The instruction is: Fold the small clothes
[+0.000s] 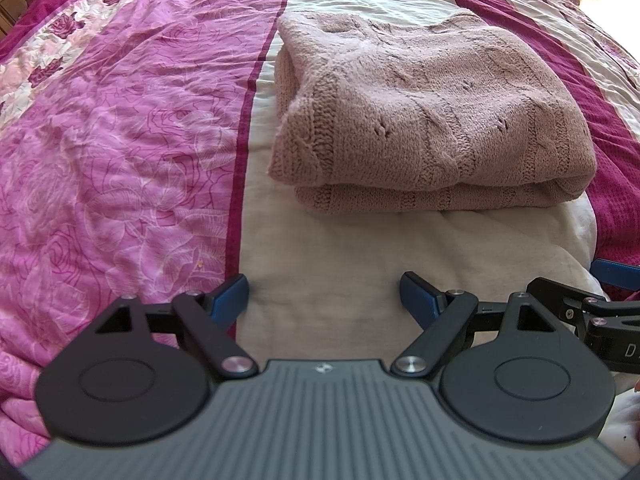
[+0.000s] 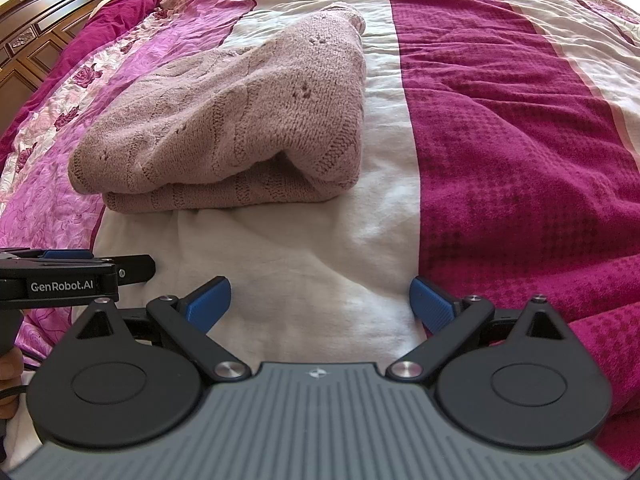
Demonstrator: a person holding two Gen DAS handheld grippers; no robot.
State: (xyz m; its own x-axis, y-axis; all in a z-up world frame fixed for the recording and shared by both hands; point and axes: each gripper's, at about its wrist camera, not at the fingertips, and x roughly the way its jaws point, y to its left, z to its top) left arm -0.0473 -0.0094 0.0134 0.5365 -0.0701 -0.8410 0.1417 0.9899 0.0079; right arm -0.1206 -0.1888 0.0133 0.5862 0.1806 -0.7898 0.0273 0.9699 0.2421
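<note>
A dusty-pink knitted sweater (image 1: pixel 424 120) lies folded in a thick rectangular bundle on the cream stripe of the bedspread; the right wrist view shows the same sweater (image 2: pixel 224 128) left of centre. My left gripper (image 1: pixel 324 296) hovers open over the cream cloth, just short of the bundle's near edge, with nothing between its blue pads. Open and empty as well, my right gripper (image 2: pixel 320 300) sits beside it to the right, also short of the sweater. Each gripper shows at the edge of the other's view.
The bedspread has a pink rose-print band (image 1: pixel 120 140) on the left and a dark magenta band (image 2: pixel 520 160) on the right. A carved wooden headboard (image 2: pixel 44 28) stands at the far left. A hand (image 2: pixel 10 376) shows at the left edge.
</note>
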